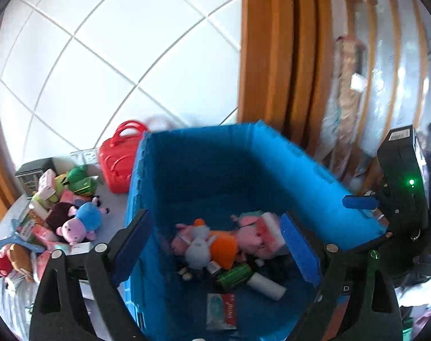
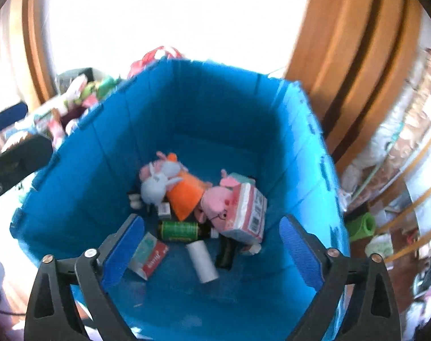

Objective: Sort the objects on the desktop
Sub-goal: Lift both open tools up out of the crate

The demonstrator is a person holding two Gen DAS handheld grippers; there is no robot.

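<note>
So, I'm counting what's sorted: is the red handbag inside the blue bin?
No, the red handbag stands outside the blue bin, behind its left wall.

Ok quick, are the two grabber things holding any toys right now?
Left gripper: jaws open, holding nothing, above the blue bin.
Right gripper: jaws open, holding nothing, above the same bin.

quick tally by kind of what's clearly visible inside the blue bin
Inside the blue plastic bin, as far as visible:
pink pig plush toys: 2
pink-and-white cartons: 1
green-labelled dark bottles: 1
white cylinders: 1
red-and-teal flat packets: 1
Total: 6, plus small half-hidden items I can't identify.
</note>
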